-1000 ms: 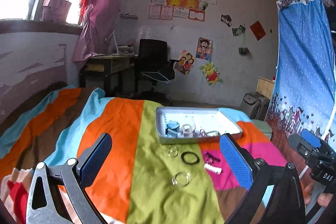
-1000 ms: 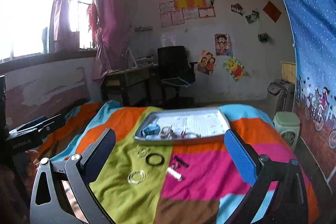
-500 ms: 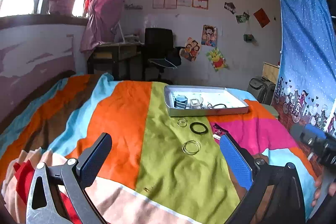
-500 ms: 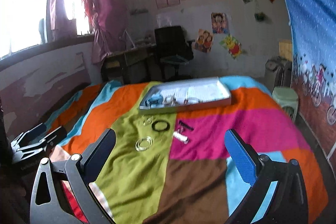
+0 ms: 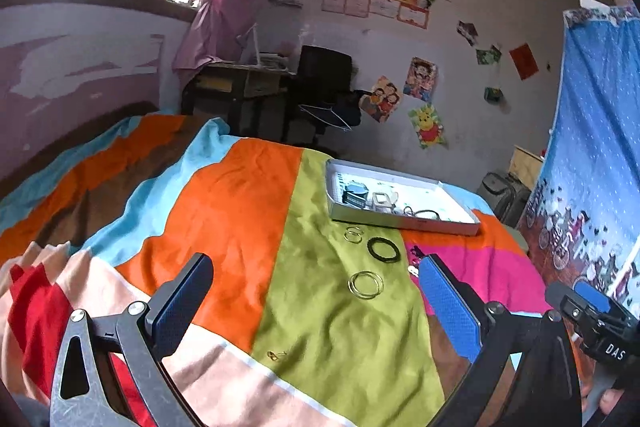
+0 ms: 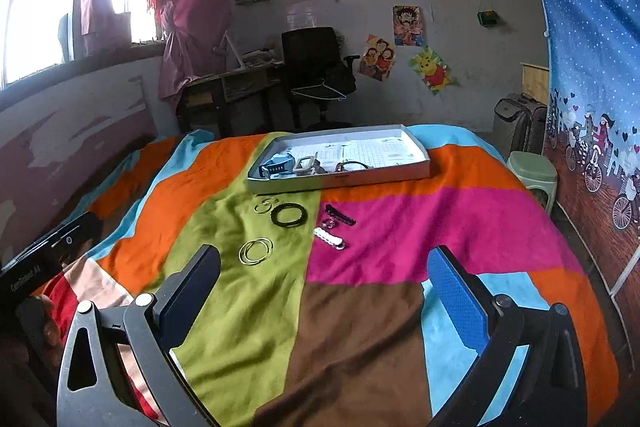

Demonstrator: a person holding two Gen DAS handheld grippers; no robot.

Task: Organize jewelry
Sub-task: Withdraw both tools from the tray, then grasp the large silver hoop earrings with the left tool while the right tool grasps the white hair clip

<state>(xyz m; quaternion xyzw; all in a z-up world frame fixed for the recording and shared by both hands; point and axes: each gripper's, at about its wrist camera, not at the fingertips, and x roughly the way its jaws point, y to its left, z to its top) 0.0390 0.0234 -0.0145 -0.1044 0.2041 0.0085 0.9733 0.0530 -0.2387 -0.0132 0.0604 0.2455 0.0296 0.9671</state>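
Both the left gripper (image 5: 316,303) and the right gripper (image 6: 326,293) hung above the bed (image 6: 380,327) with jaws spread wide and nothing between them. On the striped blanket lay the jewelry: a pair of thin gold bangles (image 6: 256,251) on the green stripe, a black bracelet (image 6: 289,214) and smaller gold rings (image 6: 265,205) beyond them, and a white clip (image 6: 329,238) and dark clip (image 6: 340,215) on the pink patch. The shallow grey tray (image 6: 416,172) sat just beyond these, well apart from both grippers, with a few pieces gathered in its left part.

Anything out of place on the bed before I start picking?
Yes: a tiny gold piece lies alone on the green stripe, well short of the bangles and the tray; easy to miss.
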